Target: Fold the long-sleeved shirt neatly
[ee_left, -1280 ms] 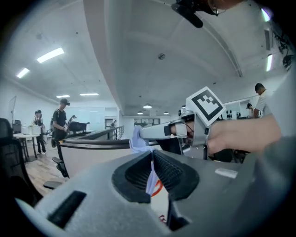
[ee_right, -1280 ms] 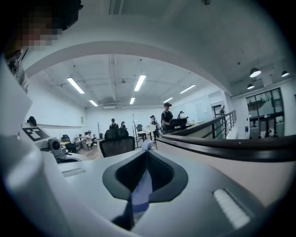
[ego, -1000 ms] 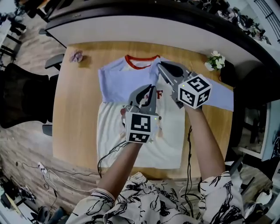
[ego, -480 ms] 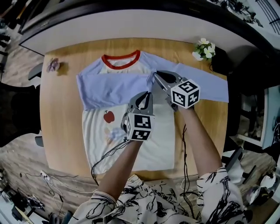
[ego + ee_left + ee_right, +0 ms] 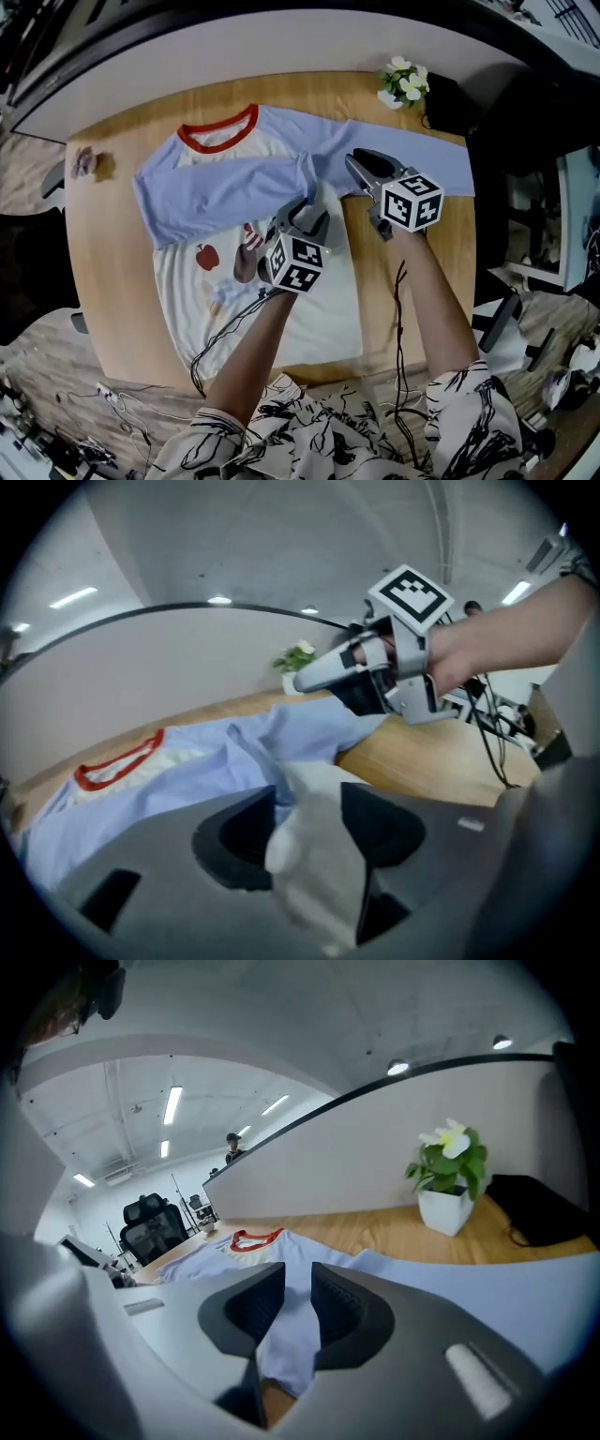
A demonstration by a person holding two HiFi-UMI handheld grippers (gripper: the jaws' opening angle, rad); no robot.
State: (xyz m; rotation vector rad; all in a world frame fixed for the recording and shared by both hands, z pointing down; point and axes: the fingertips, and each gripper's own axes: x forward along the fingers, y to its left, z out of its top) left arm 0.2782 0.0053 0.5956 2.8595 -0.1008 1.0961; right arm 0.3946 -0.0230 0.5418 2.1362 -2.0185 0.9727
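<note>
1. Both grippers have come down onto the shirt (image 5: pixel 309 309), which lies spread on the table (image 5: pixel 103 244). Their jaws have just been opening.
2. Just below the red collar (image 5: pixel 217 131), the left gripper (image 5: pixel 311 199) has its jaws parted, with a white and blue bunch loose between them. To the right of the collar, the right gripper (image 5: pixel 356 161) is also parted, around blue cloth.
3. The risk, I think, is that cloth catches on a pad when a gripper lifts. This would pull the folded sleeve (image 5: pixel 225 183) under the collar crooked.
</note>
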